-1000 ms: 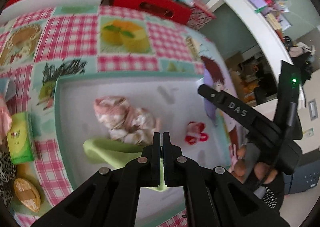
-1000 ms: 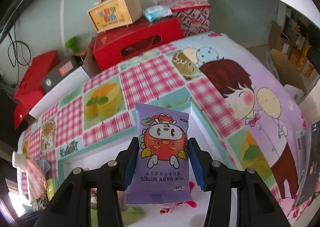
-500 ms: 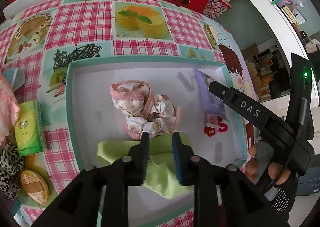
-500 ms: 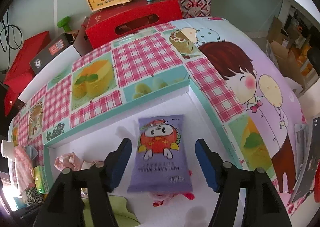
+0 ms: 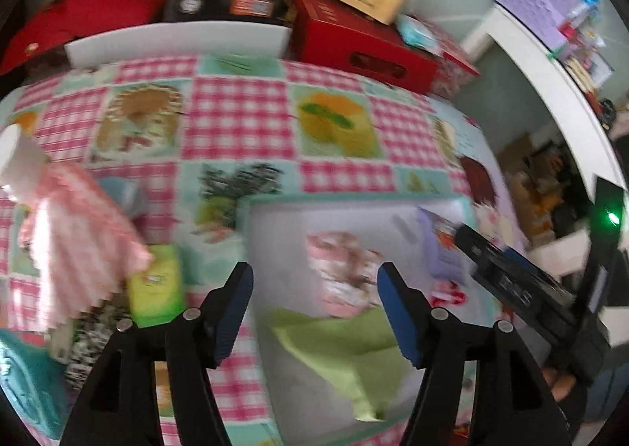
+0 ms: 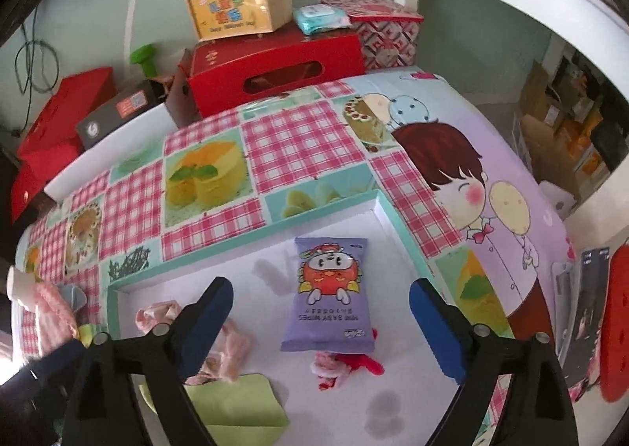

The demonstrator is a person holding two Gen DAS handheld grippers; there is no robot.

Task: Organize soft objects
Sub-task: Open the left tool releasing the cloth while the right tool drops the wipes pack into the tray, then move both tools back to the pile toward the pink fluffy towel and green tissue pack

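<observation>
A white tray with a teal rim (image 6: 243, 245) lies on the patterned tablecloth. In it lie a purple pack of baby wipes (image 6: 328, 298), a crumpled pink patterned cloth (image 6: 224, 351), a green cloth (image 6: 236, 402) and a small red and white item (image 6: 342, 365). My right gripper (image 6: 320, 322) is open above the tray, with the wipes pack flat between its fingers. My left gripper (image 5: 314, 308) is open and empty over the tray's left rim (image 5: 251, 249); the green cloth (image 5: 346, 343) and the pink cloth (image 5: 346, 269) lie below it.
Left of the tray lie a pink checked garment (image 5: 74, 233), a green packet (image 5: 155, 288) and a leopard-print item (image 5: 90, 343). Red boxes (image 6: 275, 68), a yellow carry box (image 6: 236, 7) and a black box (image 6: 118, 111) stand behind the table.
My left gripper let go of the green cloth, opened wide and swung left and up. My right gripper released the wipes pack into the tray, opened and drew back.
</observation>
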